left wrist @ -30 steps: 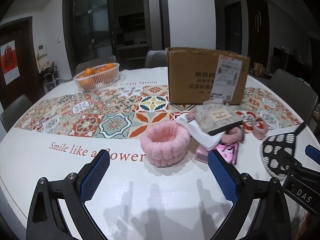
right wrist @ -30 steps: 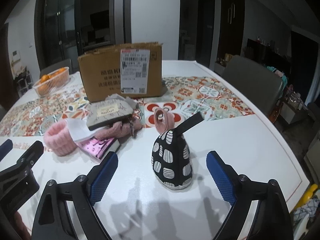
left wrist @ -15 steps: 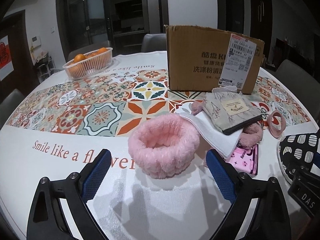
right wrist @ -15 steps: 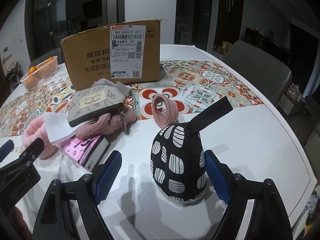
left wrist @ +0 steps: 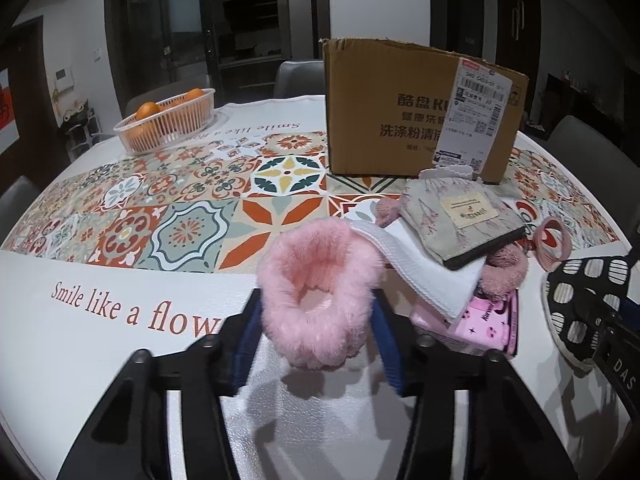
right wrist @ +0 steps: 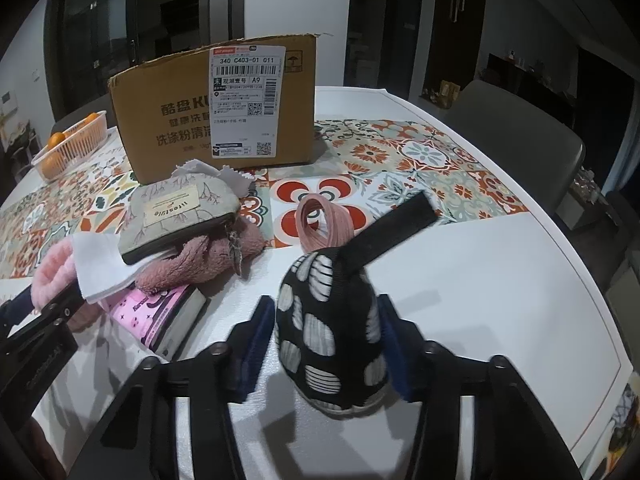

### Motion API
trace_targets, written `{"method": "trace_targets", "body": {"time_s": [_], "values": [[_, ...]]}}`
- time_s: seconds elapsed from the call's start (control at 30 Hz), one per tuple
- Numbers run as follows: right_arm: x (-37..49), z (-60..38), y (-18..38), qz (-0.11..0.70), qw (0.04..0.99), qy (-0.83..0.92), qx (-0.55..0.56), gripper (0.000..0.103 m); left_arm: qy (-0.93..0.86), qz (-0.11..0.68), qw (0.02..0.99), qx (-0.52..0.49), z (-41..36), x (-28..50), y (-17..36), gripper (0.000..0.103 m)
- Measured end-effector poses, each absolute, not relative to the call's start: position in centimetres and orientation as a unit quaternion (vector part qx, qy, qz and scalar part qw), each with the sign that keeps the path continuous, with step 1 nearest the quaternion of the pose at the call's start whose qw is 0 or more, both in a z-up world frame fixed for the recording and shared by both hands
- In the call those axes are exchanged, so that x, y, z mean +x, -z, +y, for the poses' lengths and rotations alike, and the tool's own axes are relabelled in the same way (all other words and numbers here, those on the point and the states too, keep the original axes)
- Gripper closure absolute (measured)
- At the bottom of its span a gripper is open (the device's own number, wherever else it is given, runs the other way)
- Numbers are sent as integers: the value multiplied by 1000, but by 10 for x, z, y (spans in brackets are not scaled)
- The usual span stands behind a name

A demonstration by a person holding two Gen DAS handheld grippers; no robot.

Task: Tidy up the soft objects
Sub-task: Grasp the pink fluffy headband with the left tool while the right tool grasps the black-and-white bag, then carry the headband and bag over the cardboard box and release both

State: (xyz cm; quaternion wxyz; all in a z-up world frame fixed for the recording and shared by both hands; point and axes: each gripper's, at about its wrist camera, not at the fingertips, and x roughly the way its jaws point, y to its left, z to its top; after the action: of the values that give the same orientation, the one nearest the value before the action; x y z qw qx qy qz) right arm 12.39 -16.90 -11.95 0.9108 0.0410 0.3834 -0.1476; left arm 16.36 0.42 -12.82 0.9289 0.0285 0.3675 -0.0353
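My left gripper (left wrist: 316, 336) is shut on a fluffy pink headband (left wrist: 320, 296), its blue pads squeezing both sides; the headband also shows in the right wrist view (right wrist: 54, 276). My right gripper (right wrist: 326, 350) is shut on a black pouch with white ovals (right wrist: 330, 336), which has a black strap and also shows in the left wrist view (left wrist: 584, 300). Between them lies a pile: a white cloth (left wrist: 424, 268), a grey floral pouch (right wrist: 180, 212), a mauve fleece item (right wrist: 200, 264) and a pink packet (right wrist: 160, 312).
An open cardboard box (left wrist: 416, 112) stands behind the pile on the patterned table runner (left wrist: 180, 208). A pink hair band (right wrist: 324, 224) lies behind the black pouch. A basket of oranges (left wrist: 168, 120) sits at the far left. Chairs ring the table.
Both grippers moved forward and closed: the left onto the pink headband, the right onto the black pouch. Both were open a second ago.
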Motion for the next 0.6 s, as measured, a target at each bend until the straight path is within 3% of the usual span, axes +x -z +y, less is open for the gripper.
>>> {"method": "trace_targets", "body": {"time_s": [0.17,0.6], "values": [[121,-172,117,386,911,136,53,68,44,368,929,22,4,157,124,69],[97,-172,95,361,923,121,60,72,39,353,935,11,9,116,100,69]]}}
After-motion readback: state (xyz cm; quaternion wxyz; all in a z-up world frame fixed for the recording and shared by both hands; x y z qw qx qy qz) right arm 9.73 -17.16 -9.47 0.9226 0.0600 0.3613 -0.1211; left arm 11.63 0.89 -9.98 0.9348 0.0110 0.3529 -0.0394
